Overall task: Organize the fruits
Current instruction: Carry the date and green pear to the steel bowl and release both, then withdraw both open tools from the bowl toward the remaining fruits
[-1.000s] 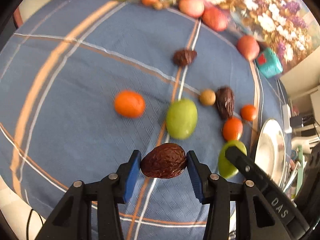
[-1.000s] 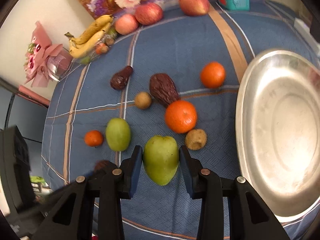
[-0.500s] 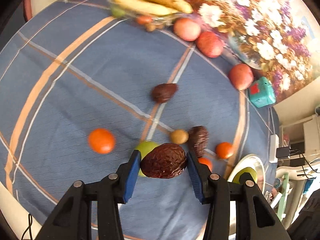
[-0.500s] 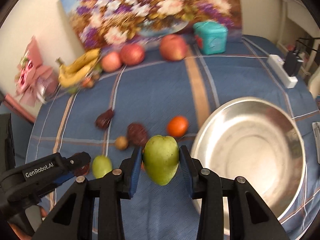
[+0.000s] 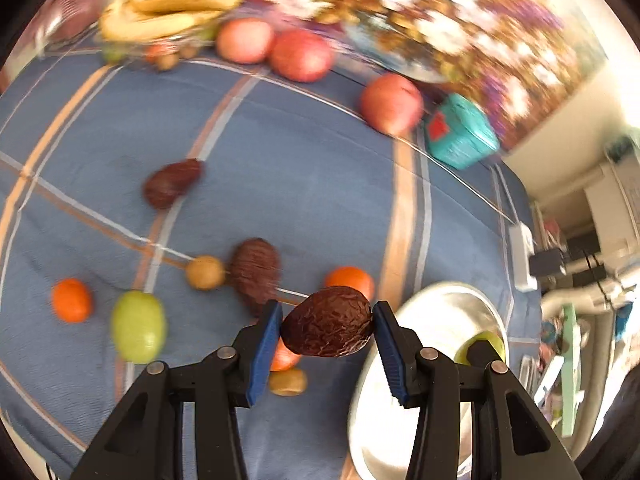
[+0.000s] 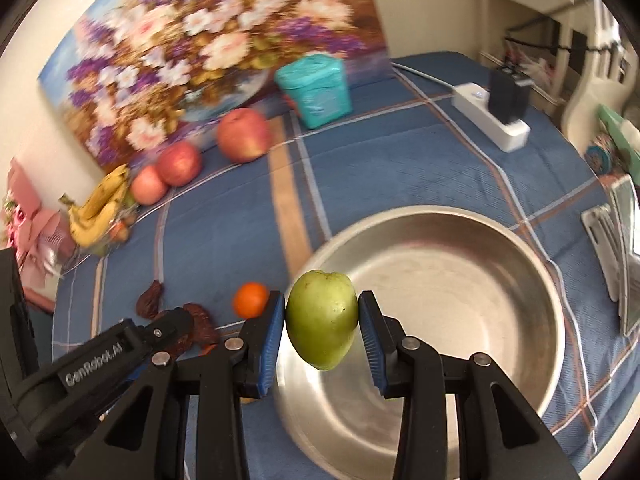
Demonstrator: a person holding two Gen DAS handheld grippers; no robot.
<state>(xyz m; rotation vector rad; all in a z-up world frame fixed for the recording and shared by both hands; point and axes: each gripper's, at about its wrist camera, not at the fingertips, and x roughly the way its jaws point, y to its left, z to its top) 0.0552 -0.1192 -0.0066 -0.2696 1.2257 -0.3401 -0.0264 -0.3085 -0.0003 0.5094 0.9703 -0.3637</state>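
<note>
My left gripper (image 5: 327,334) is shut on a wrinkled dark brown fruit (image 5: 327,327), held above the blue cloth just left of the steel bowl (image 5: 442,308). My right gripper (image 6: 322,327) is shut on a green fruit (image 6: 322,316), held over the near left rim of the steel bowl (image 6: 472,280). The bowl's inside shows no fruit. On the cloth lie two oranges (image 5: 71,300) (image 5: 350,280), a green fruit (image 5: 138,326), two dark brown fruits (image 5: 172,182) (image 5: 256,268) and a small brown fruit (image 5: 205,272).
Three red apples (image 6: 243,134), bananas (image 6: 100,204) and a teal box (image 6: 316,90) stand along the far edge before a flower painting (image 6: 192,52). A white power strip (image 6: 492,120) lies at the back right. The left gripper's arm (image 6: 104,354) crosses the lower left.
Both grippers have risen and swung right toward the bowl, each carrying its fruit. The green fruit now hangs over the bowl's rim; the brown fruit has come beside the bowl.
</note>
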